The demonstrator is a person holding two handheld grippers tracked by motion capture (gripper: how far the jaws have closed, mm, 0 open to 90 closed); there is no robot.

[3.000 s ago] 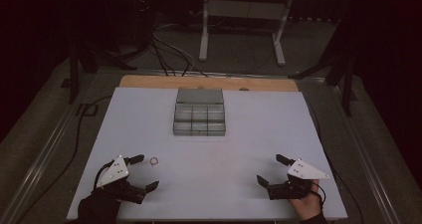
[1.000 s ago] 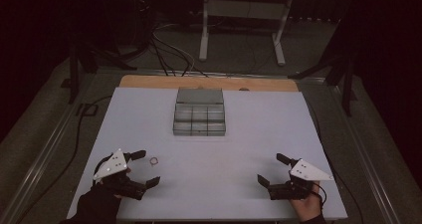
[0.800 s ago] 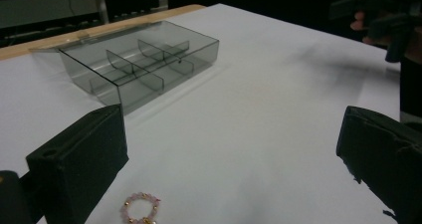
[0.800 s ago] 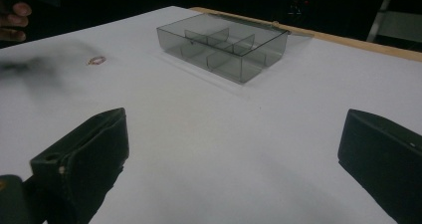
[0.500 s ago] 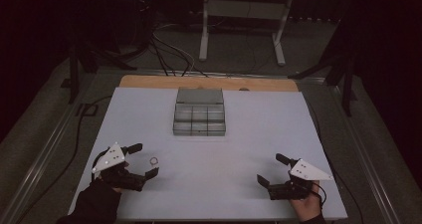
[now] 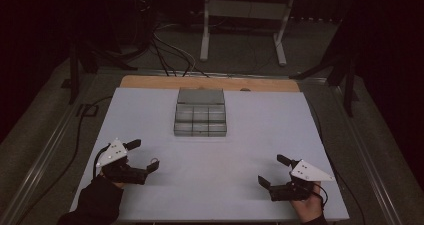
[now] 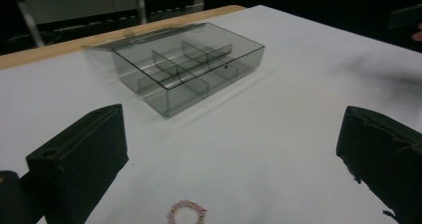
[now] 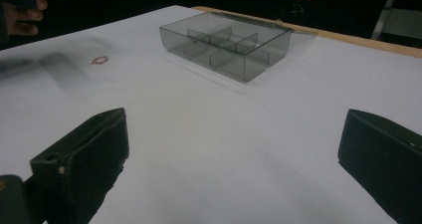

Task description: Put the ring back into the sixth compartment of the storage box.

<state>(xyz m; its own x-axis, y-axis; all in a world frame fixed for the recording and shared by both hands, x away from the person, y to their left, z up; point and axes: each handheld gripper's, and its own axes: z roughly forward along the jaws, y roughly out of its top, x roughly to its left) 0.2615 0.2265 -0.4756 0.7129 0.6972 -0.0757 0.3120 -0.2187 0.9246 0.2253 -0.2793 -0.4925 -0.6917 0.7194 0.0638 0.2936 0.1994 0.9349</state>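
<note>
Both jaws apart: left hand-held gripper (image 6: 142, 158) straddles bead ring (image 7: 187, 212); right hand-held gripper (image 6: 272, 172) idle. Risk: closing jaws could skid the ring across bench (image 6: 240, 150).

Dim room, black surroundings; the white table (image 6: 250, 150) is evenly lit, shadows faint, gripper views slightly soft.
</note>
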